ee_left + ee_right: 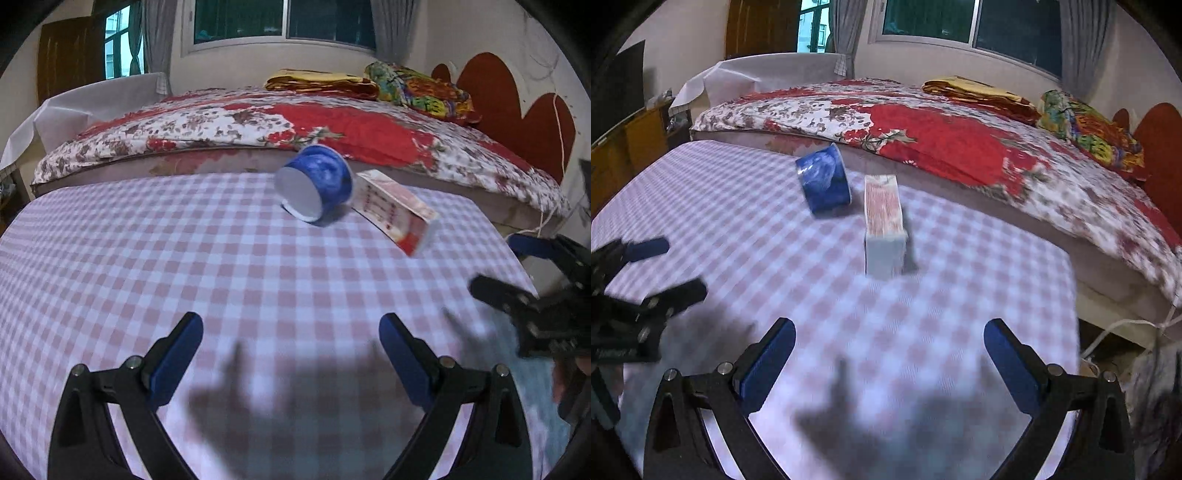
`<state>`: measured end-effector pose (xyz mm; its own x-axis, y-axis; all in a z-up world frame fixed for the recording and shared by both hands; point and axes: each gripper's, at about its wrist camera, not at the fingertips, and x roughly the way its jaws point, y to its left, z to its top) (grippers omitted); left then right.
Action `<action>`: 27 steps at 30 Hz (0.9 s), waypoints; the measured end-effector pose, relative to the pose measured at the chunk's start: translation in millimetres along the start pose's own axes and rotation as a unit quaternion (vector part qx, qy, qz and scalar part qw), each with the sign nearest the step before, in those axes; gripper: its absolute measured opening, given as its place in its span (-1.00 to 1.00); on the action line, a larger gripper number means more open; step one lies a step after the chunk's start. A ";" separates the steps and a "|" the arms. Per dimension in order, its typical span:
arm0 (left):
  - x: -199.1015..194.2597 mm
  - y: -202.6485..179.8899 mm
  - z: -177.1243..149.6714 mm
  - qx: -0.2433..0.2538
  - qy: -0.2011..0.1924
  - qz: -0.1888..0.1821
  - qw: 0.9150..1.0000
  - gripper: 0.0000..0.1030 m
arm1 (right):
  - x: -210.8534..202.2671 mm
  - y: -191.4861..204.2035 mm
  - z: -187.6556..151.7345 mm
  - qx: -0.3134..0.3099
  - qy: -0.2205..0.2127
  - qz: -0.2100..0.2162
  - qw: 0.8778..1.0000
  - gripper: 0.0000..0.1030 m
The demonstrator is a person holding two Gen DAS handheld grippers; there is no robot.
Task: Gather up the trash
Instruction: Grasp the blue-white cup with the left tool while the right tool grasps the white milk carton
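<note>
We see the left gripper (291,332) with its blue-padded fingers (177,354) spread wide and holding nothing; only checked cloth lies between them. The right gripper (889,338) shows the same posture, its fingers (1008,358) far apart and empty. Each tool appears at the edge of the other's view, both above the near part of the surface (184,251), which carries a pink-and-white checked cloth and the shadows of the tools.

Farther out, toward the far edge of the surface, we find two pieces of trash. A blue cup (314,184) lies on its side, its white base turned toward the left camera. Just beside it, to its right, lies a red-and-white carton (397,210); in the right wrist view the carton (884,218) points its end toward the lens, straight ahead of the right gripper, with the cup (823,181) to its left. Whether cup and carton touch we cannot tell.

Beyond the surface stands a bed (960,147) with a red floral cover.
</note>
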<state>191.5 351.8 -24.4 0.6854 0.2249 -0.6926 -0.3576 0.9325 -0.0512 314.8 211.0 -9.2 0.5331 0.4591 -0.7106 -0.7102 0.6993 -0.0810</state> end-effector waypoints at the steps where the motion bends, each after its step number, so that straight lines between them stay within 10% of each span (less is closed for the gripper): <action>1: 3.2 1.3 2.4 0.001 0.001 0.002 1.000 0.87 | 11.9 -1.1 8.4 0.002 0.002 0.002 1.000 0.96; 10: 41.3 7.1 29.8 -0.002 0.001 0.006 1.000 0.87 | 68.9 -9.7 40.7 0.022 0.024 0.021 0.999 0.60; 13: 50.6 1.8 38.7 -0.005 0.001 -0.001 1.000 0.87 | 78.4 -16.6 40.1 0.031 0.035 0.035 0.998 -0.30; 27: 119.4 -46.7 100.5 -0.054 0.001 0.082 0.995 0.89 | 78.0 -65.4 37.4 0.103 0.030 0.020 0.994 -0.30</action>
<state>353.7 363.5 -32.4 0.6108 0.3712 -0.6994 -0.5311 0.8472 -0.0142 420.1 221.6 -33.2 0.4734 0.4601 -0.7511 -0.6183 0.7809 0.0886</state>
